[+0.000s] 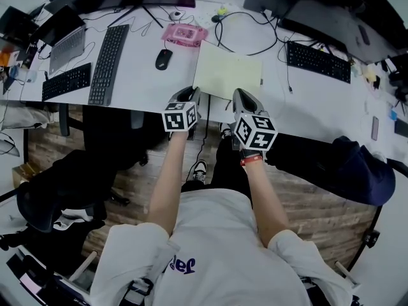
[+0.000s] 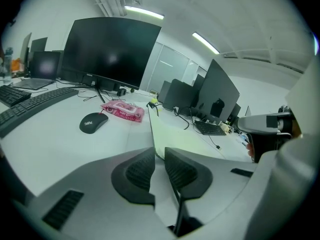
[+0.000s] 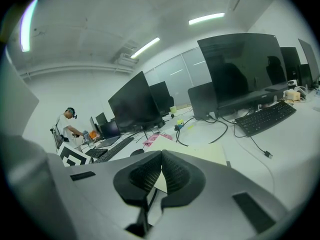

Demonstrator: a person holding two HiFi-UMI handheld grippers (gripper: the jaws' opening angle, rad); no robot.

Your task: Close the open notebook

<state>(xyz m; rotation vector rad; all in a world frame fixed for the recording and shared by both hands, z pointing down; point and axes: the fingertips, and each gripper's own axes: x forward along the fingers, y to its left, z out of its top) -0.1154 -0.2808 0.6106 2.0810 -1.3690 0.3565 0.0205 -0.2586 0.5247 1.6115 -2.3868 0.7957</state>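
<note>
The notebook [image 1: 227, 69] lies open and flat on the white desk [image 1: 140, 75], showing pale yellow pages. Both grippers are at its near edge. My left gripper [image 1: 189, 93] is at the near left corner. In the left gripper view its jaws [image 2: 159, 151] stand a narrow gap apart, and the notebook's left edge [image 2: 151, 129] runs into that gap. No pad visibly presses on it. My right gripper [image 1: 241, 94] is farther right along the same edge. Its pads [image 3: 160, 156] meet at the tips with nothing seen between them, and the notebook [image 3: 200, 151] lies just beyond.
A black mouse [image 1: 164, 58] and a pink wipes pack [image 1: 185, 34] lie left of and behind the notebook. Keyboards [image 1: 108, 62] [image 1: 317, 60] flank it, with cables [image 1: 245, 27] behind. Monitors [image 2: 112, 51] stand at the back. A person [image 3: 67, 126] stands far off.
</note>
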